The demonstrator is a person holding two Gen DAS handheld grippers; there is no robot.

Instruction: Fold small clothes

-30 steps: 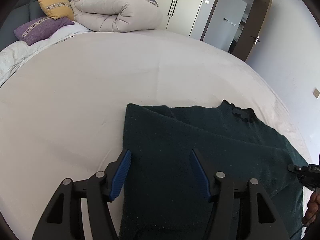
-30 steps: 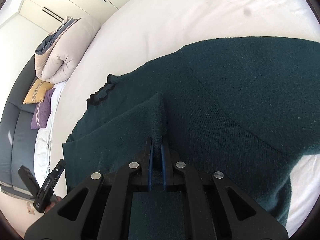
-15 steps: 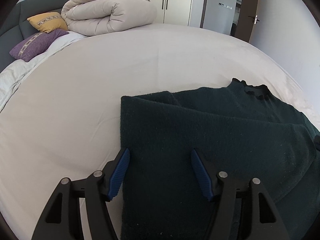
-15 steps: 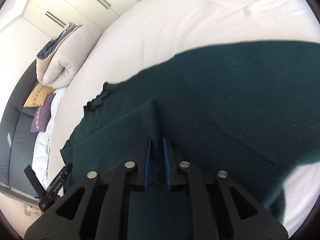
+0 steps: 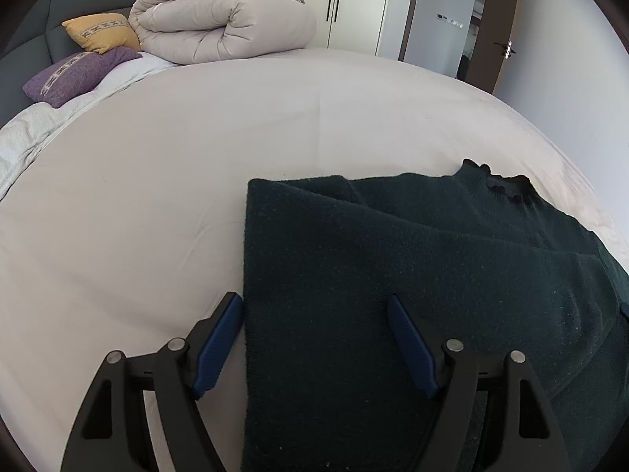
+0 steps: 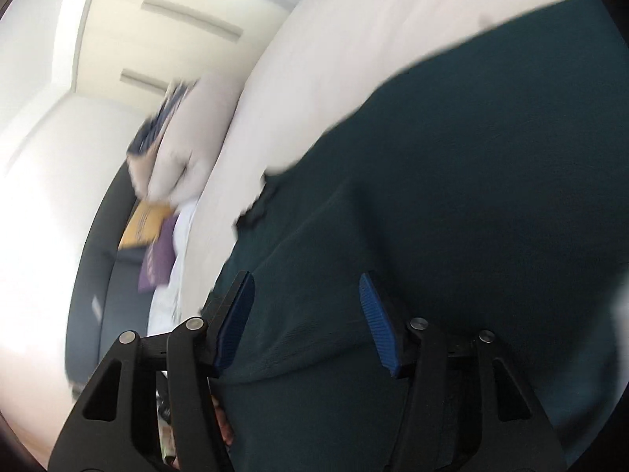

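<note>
A dark green knit sweater (image 5: pixel 393 259) lies on the white bed, its sleeve folded across the body and its frilled collar (image 5: pixel 499 185) at the far right. My left gripper (image 5: pixel 314 306) is open and empty, hovering over the sweater's left edge. In the right wrist view, which is blurred by motion, the sweater (image 6: pixel 452 196) fills the frame. My right gripper (image 6: pixel 306 283) is open above it with nothing between its blue pads.
A rolled beige duvet (image 5: pixel 224 23) lies at the head of the bed with a yellow cushion (image 5: pixel 100 33) and a purple cushion (image 5: pixel 74 74). Wardrobe doors and an open door (image 5: pixel 507 27) stand behind. The white sheet (image 5: pixel 157 181) spreads left of the sweater.
My right gripper has opened and let go of the sweater fold it was pinching, and is swinging away fast. My left gripper has stayed open, shifting slightly over the sweater's left edge.
</note>
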